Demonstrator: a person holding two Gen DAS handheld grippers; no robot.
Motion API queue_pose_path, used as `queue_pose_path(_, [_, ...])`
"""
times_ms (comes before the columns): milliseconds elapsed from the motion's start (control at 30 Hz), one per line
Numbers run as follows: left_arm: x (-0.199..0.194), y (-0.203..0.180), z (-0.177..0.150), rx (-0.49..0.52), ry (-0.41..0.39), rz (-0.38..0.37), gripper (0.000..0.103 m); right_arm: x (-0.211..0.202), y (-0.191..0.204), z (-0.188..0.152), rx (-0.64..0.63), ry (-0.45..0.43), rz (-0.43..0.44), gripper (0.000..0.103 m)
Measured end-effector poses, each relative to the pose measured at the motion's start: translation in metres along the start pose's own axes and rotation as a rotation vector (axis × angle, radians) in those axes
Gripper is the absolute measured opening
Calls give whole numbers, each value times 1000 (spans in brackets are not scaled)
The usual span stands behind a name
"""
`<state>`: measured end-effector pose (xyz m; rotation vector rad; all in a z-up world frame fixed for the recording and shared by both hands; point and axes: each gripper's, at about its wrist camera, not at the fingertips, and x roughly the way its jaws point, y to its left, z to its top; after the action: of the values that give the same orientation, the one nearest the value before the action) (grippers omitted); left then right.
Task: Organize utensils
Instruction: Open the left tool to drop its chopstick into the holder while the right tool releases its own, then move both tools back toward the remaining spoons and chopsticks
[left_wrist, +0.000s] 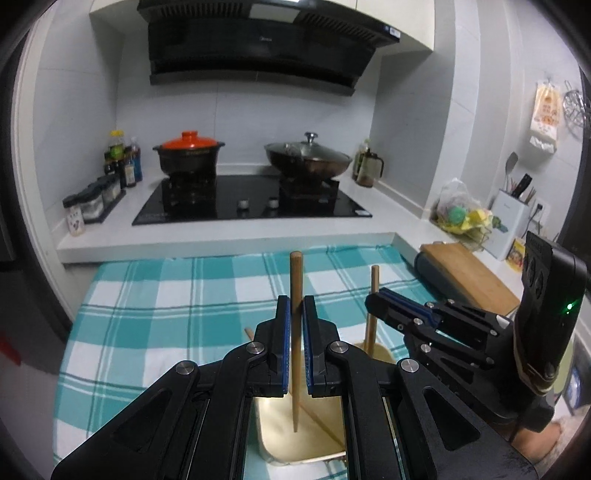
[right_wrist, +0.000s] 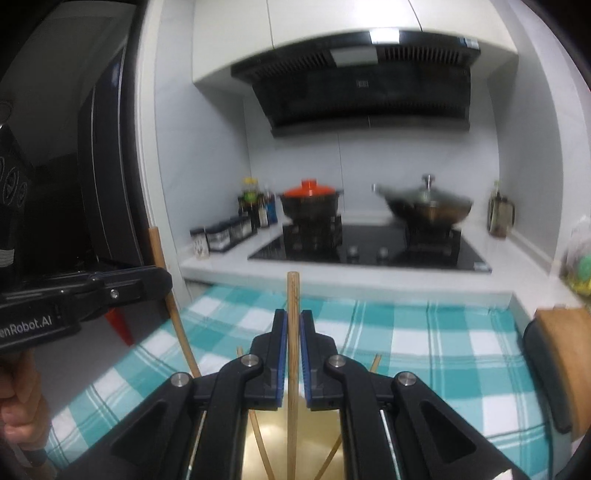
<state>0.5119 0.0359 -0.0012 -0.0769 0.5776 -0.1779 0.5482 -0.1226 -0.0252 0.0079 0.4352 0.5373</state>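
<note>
Hidden or cut off: the beige rectangular container (left_wrist: 295, 435) is seen only in part in the left wrist view, with its near rim masked by the linkage of the left tongs (left_wrist: 295, 325). In the right wrist view only a strip of its yellowish floor (right_wrist: 317, 443) is visible between the arms of the right tongs (right_wrist: 293, 339), so its shape cannot be judged there. The right wrist view is blurred, and the background details are soft.

Left tongs: narrow, clamped on an upright round wooden chopstick (left_wrist: 295, 332). Its lower tip is seen over the container floor; whether it touches cannot be told.

Right tongs: narrow, clamped on a second wooden chopstick (right_wrist: 293, 350), held upright, its lower end cut off by the frame edge. From the left wrist view, these tongs (left_wrist: 376, 299) are seen at 3 o'clock, with the held stick (left_wrist: 372, 314) running down behind the container's far corner.

Container contents: loose thin chopsticks (right_wrist: 258, 439) are seen leaning across the container at angles; one diagonal stick (left_wrist: 325, 424) lies on the floor. A firm count is not possible.

The container is set on a teal-and-white checked cloth (left_wrist: 147, 314) covering the table. At 12 o'clock, a black glass hob (left_wrist: 251, 199) carries a black pot with an orange lid (left_wrist: 188, 155) and a lidded steel wok (left_wrist: 308, 157). A wooden cutting board (left_wrist: 469, 273) lies at 2 o'clock.
</note>
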Motion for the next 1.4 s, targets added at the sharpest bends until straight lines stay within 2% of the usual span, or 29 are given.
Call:
queue_pose_path(167, [15,-1,-17,8,45,15,7,21,-9,-24,38,105,-4,8])
queue_pose_path(233, [13,0,-19,-1,56,12,25,25,-12,-29,64,134,-17,11])
queue_pose_path(300, [0,2,-21,-3,45,20,62,24,-15,-30,85,152,-38,24])
queue_pose_path(367, [-24,2,-25,19,14,48,74,8,-16,-26,93,133,-57,46])
queue_pose_path(433, [-53,1,-31,48,4,72,84,-13,-17,-22,86,114,-77,49])
queue_pose_path(500, [-85,0,-42,69,7,96,101,-40,-15,-18,62,115,-104,50])
queue_pose_path(633, [-153,-6,-83,142,46,85,102,-116,-4,-22,-49,119,-146,57])
queue_pose_path(767, [-203,-14,-144,186,128,83,102,-192,10,-42,-170,137,-171,58])
queue_pose_path(900, [-222,-22,-196,135,172,90,102,-259,25,-80,-266,143,-205,58])
queue_pose_path(967, [-221,-28,-222,75,179,93,102,-283,30,-105,-274,148,-217,58])
queue_pose_path(1033, [-212,-35,-244,23,197,66,102,-303,35,-138,-260,145,-239,58])
queue_pose_path(1133, [-185,-47,-271,-43,243,72,102,-314,42,-194,-180,168,-267,58])
queue_pose_path(1300, [-151,-70,-297,-32,283,109,101,-312,48,-267,2,231,-314,58])
queue_pose_path(1400, [-139,-75,-309,-42,310,108,101,-310,53,-290,24,271,-280,58])
